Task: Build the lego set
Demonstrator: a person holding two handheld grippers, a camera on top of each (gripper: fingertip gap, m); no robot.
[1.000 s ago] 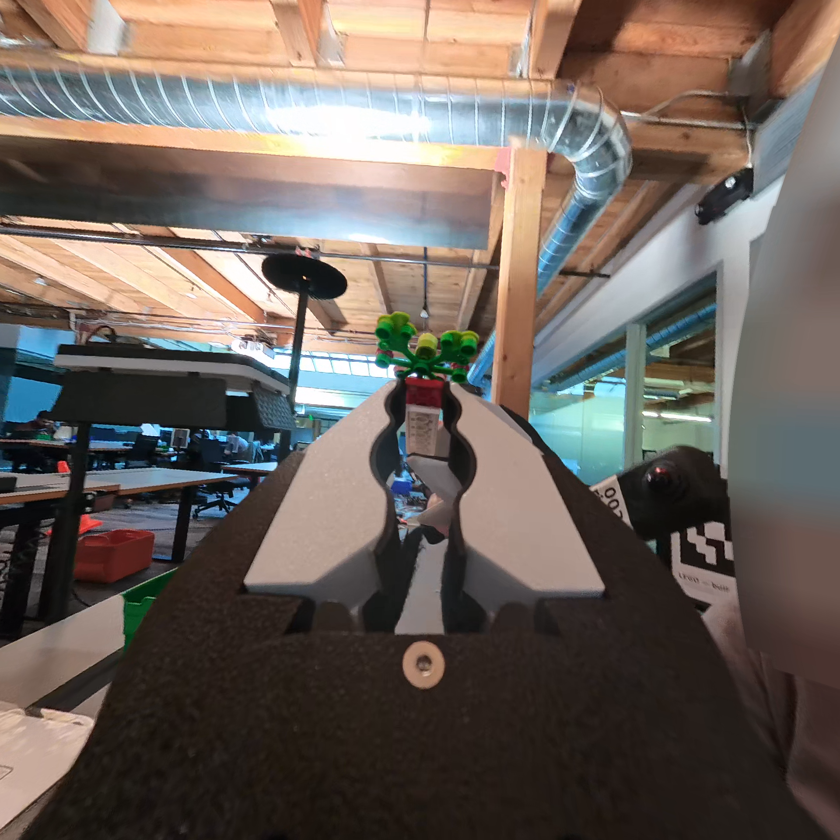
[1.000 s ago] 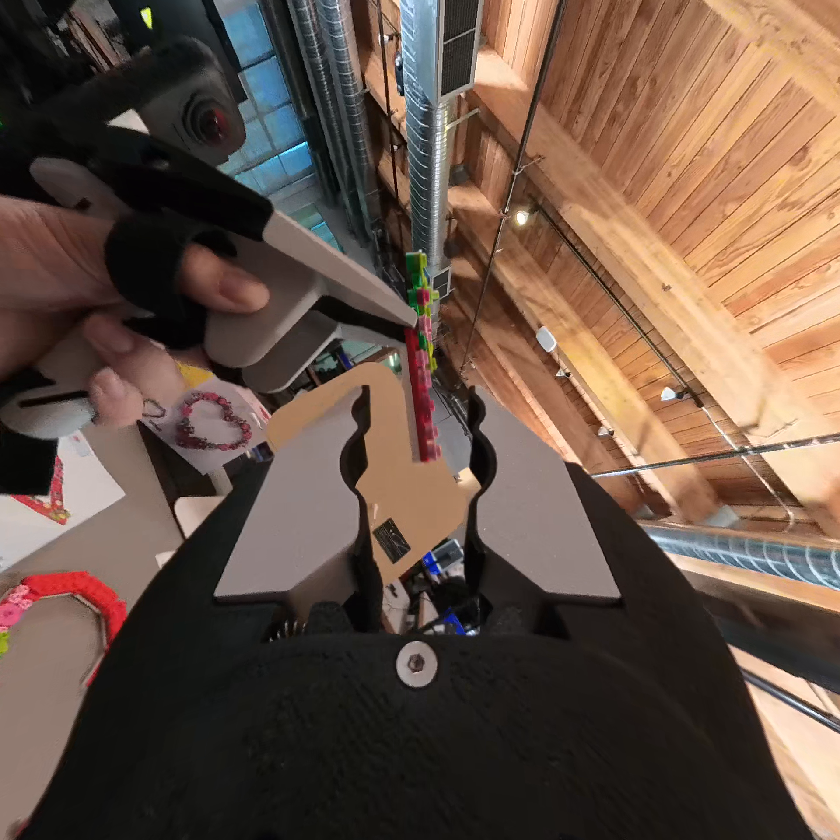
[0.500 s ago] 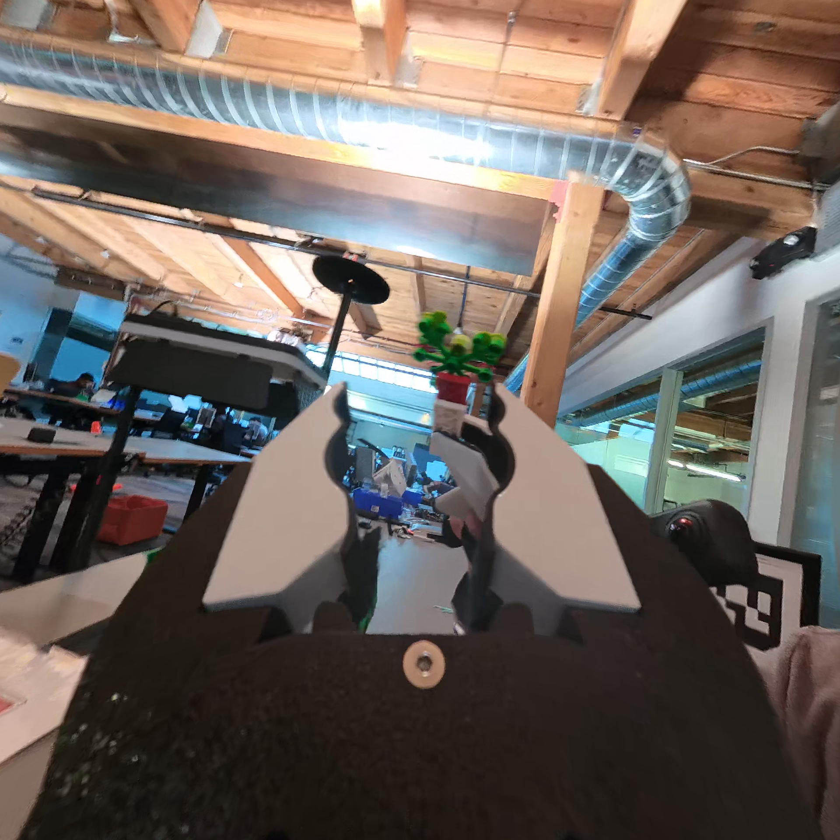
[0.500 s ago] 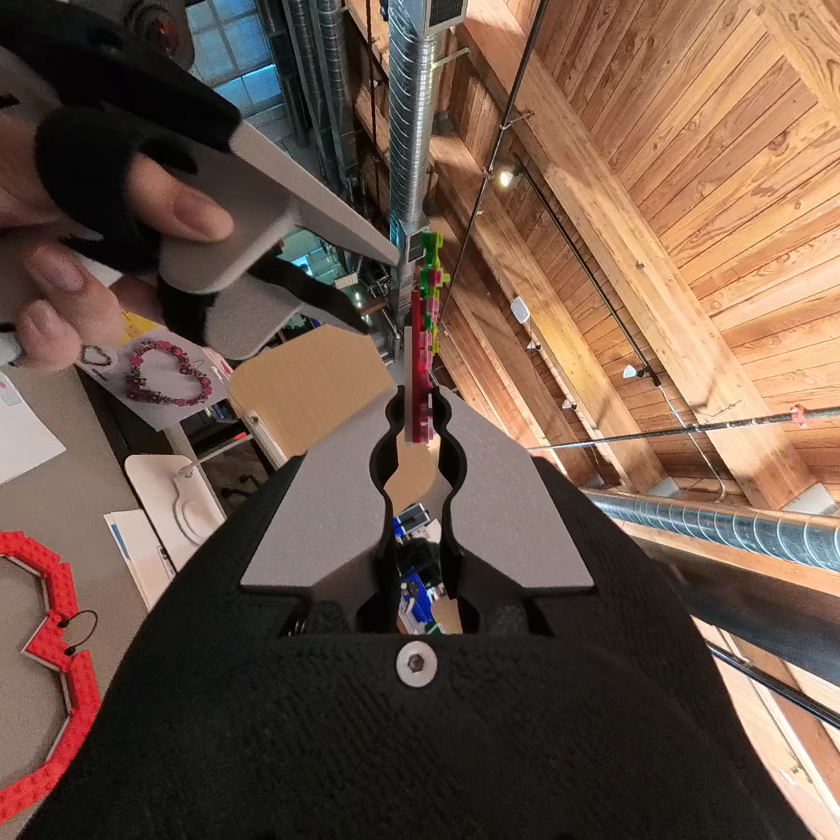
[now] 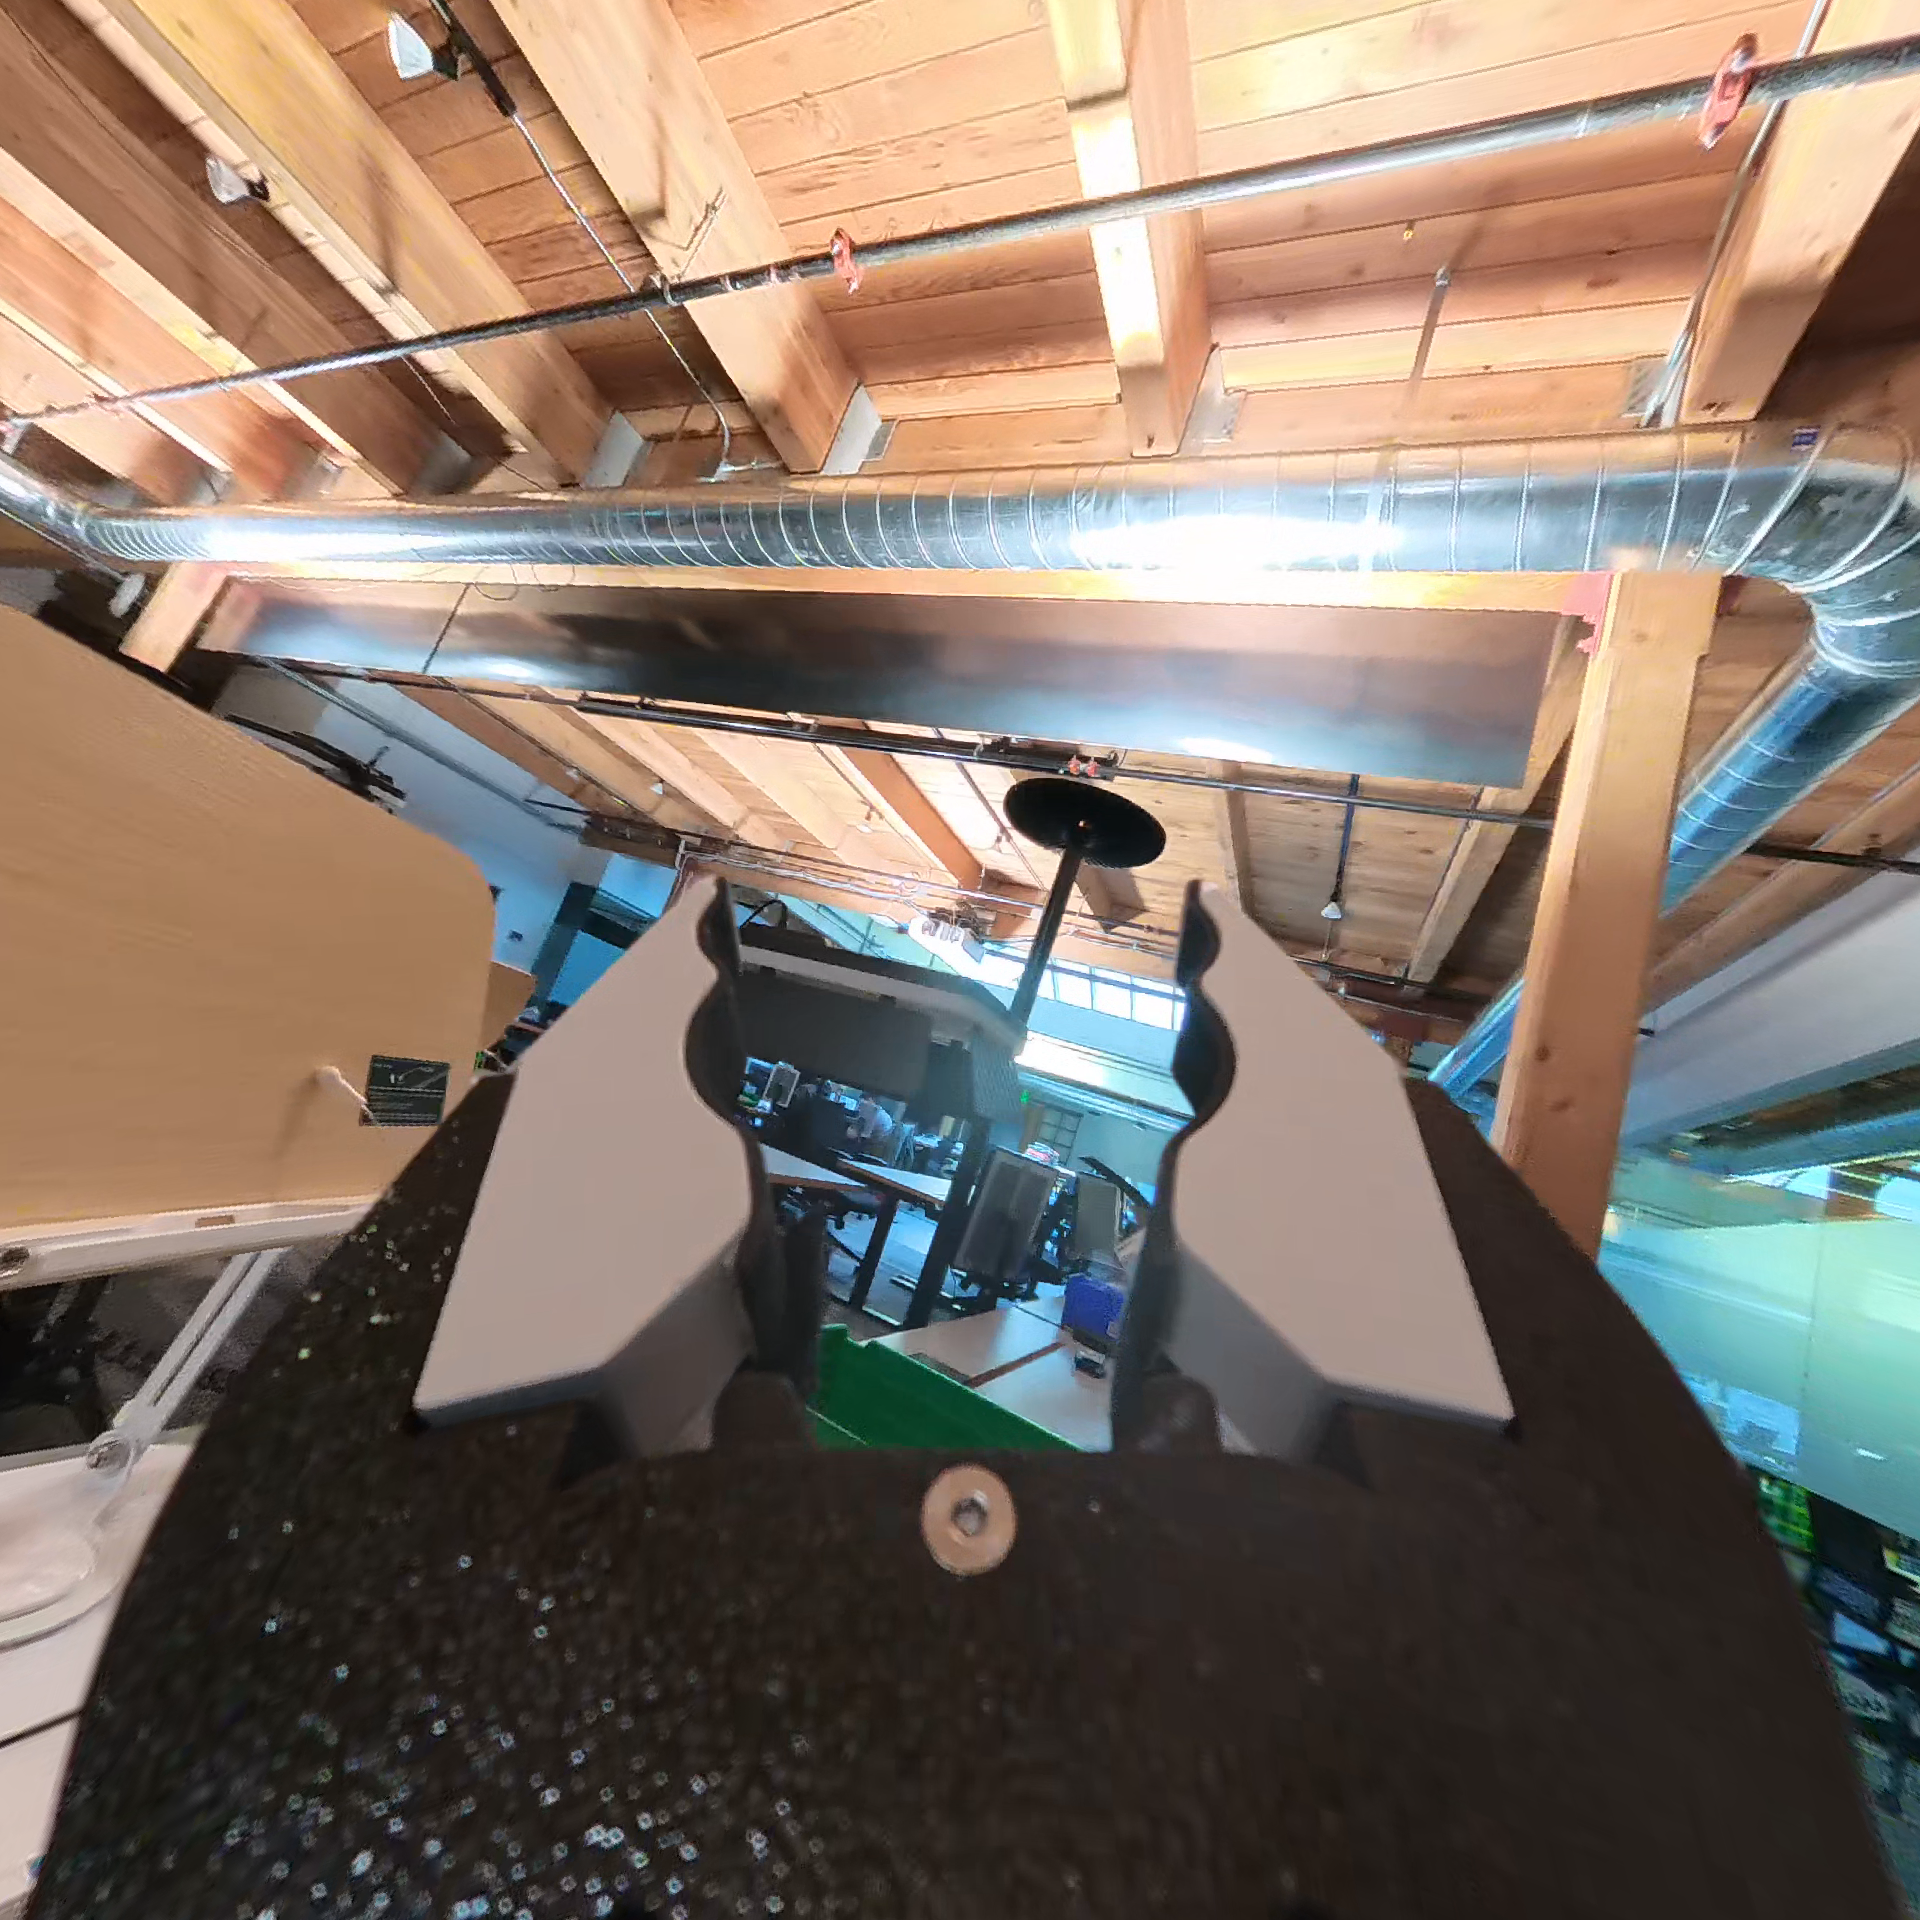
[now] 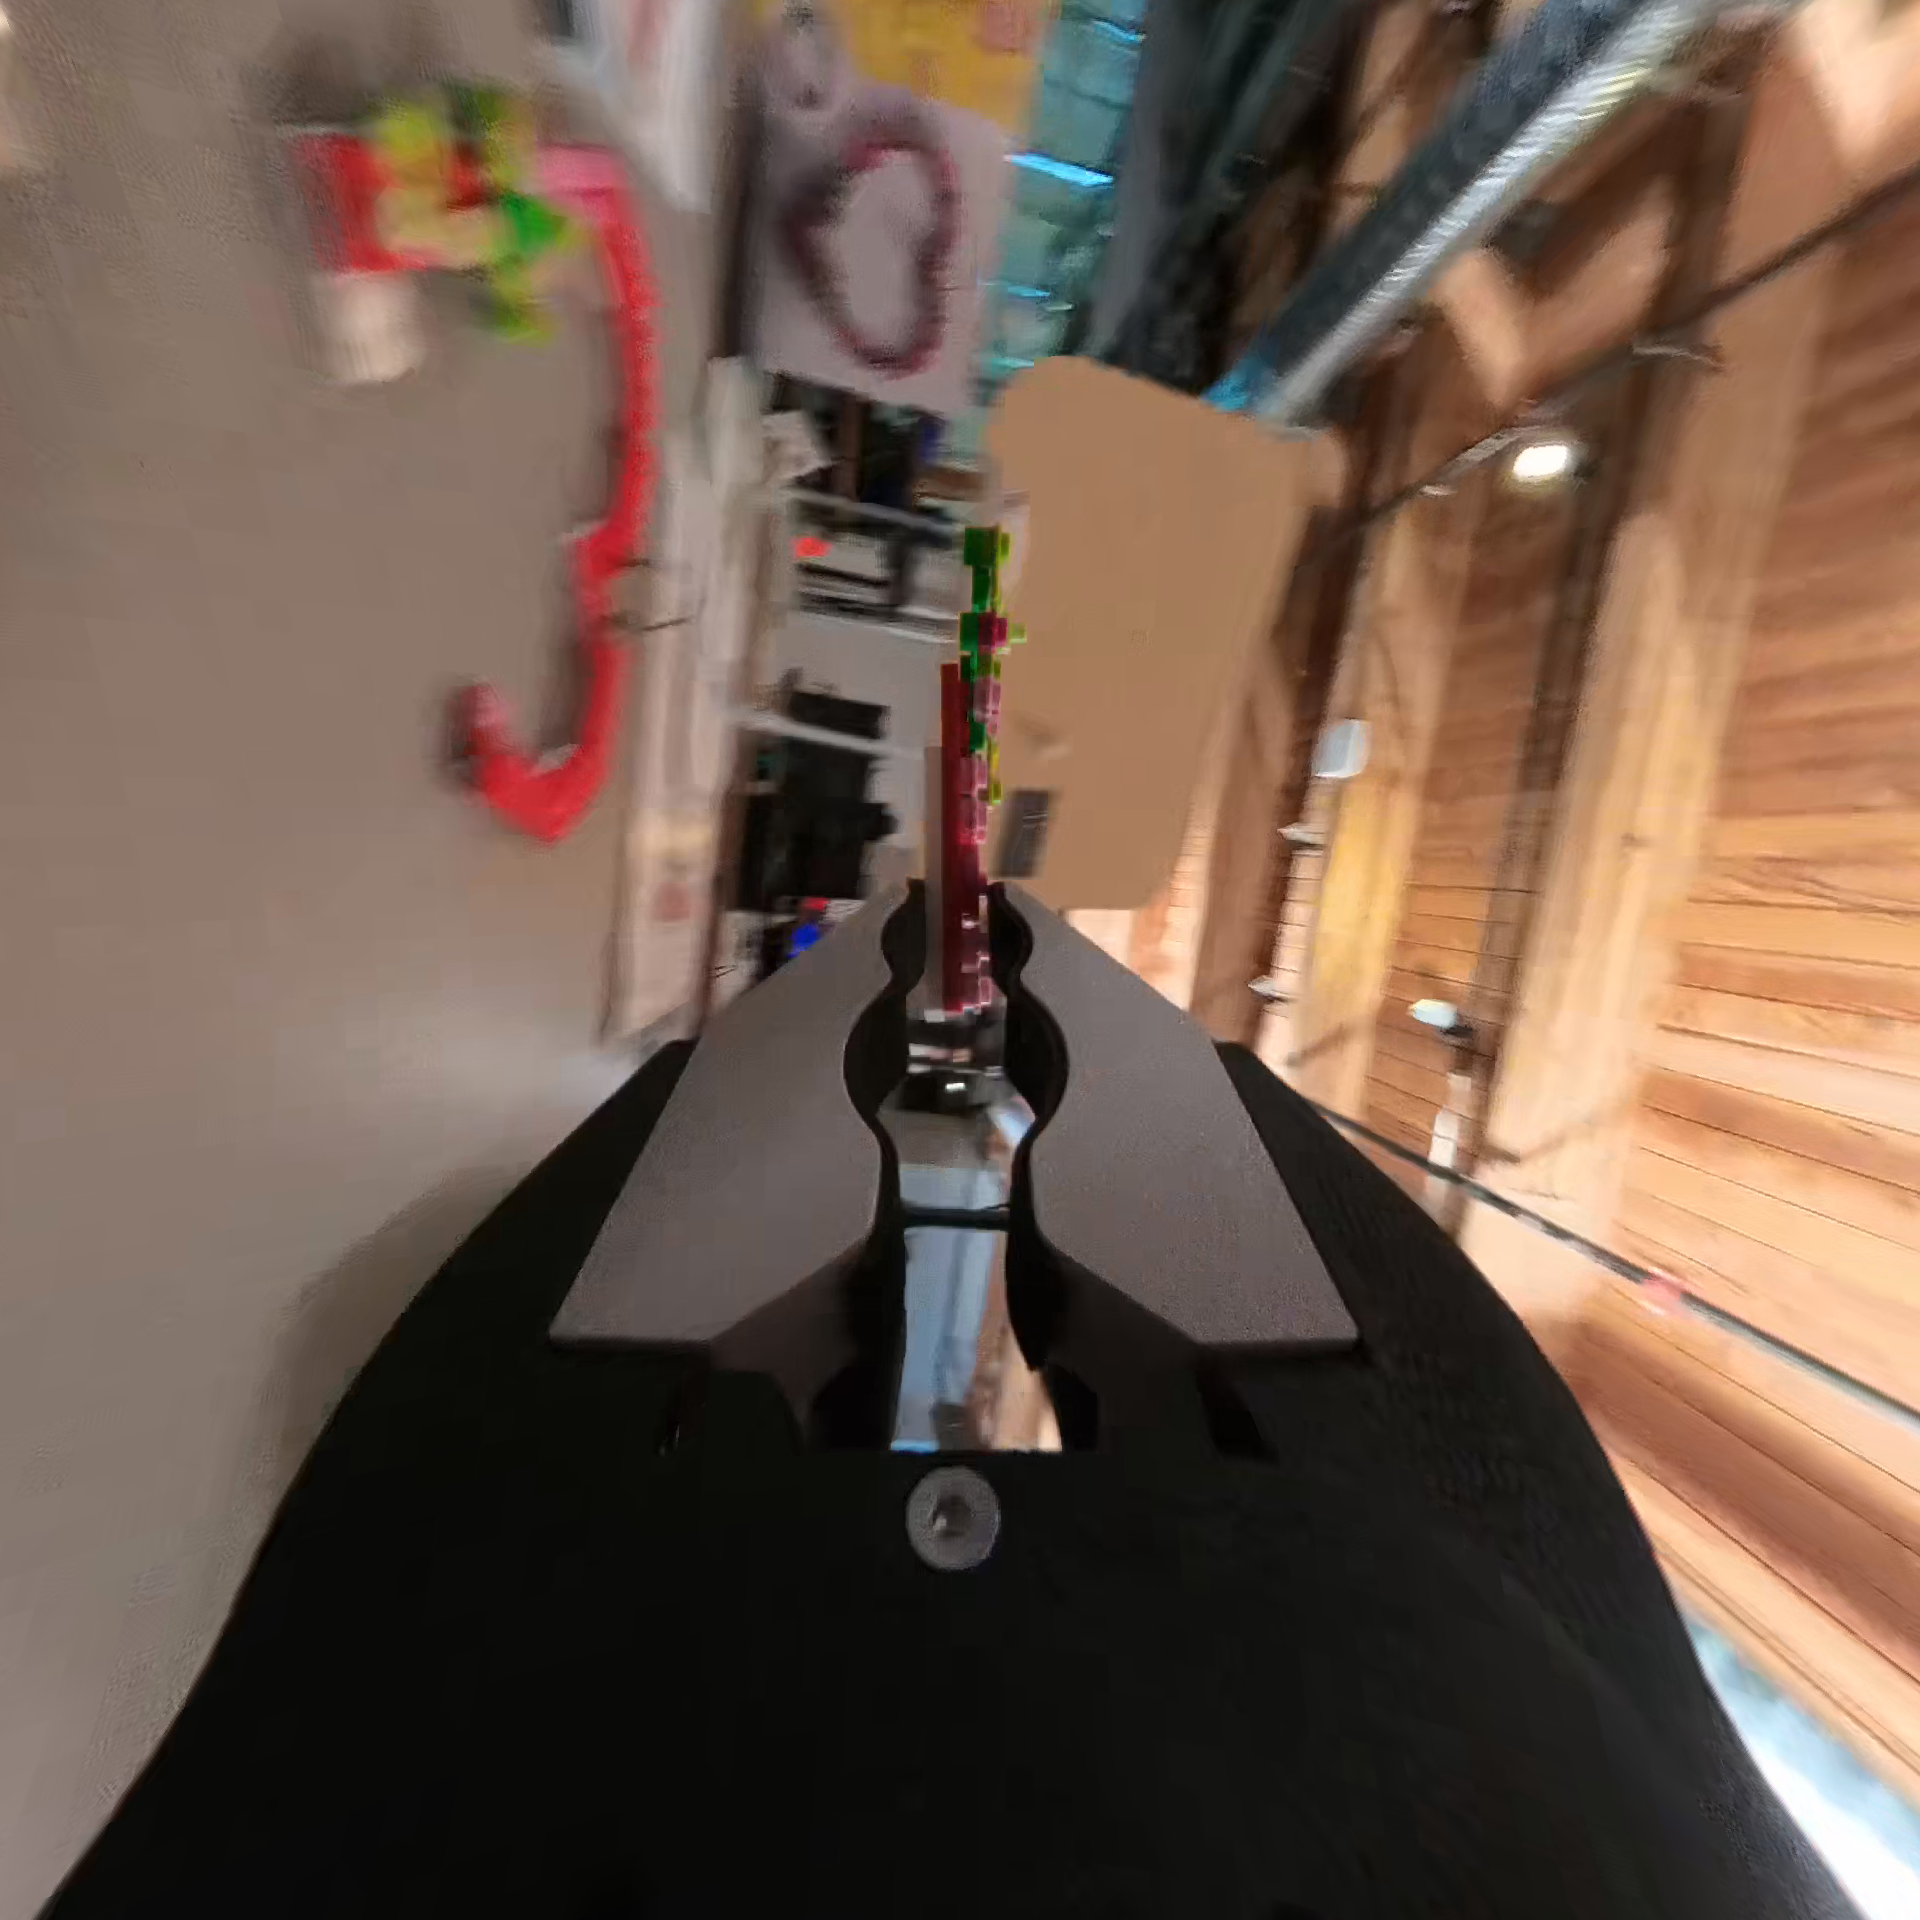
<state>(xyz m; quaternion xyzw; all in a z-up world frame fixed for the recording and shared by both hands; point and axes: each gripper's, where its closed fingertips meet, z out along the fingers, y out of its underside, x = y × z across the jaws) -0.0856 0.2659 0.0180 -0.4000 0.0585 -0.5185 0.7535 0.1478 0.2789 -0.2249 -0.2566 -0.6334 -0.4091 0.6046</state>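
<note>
Right claw [image 6: 954,904] is clamped narrow on the lego strip [image 6: 964,821], a thin red-and-white plate stack seen edge-on, with pink, green and yellow-green studs running up its far end. Grip sits at the near end only, so most of the strip cantilevers out past the fingertips [image 6: 1023,920]. Left claw [image 5: 956,925] is wide apart and empty, pointing up at the wooden ceiling and the metal duct [image 5: 935,520]; nothing between its fingers. Right wrist view is heavily motion-blurred and rolled, so the desk [image 6: 156,727] reads as a grey plane on the left. On it: the red arc piece [image 6: 603,540], looks like part of a heart frame, a small red-and-white sub-build with green and yellow bits [image 6: 416,218] at the far left, and a sheet with a heart picture [image 6: 873,249] beyond. My read: the strip belongs on the red frame. To do that well, slow down before contact, level the wrist so the plate comes in flat to the studs, and use the free left claw to pin the frame so it doesn't skate. Press close to the grip point; pushing at the free end risks levering the strip or popping the small studs off. Can't tell the exact mating spot from this blur.
</note>
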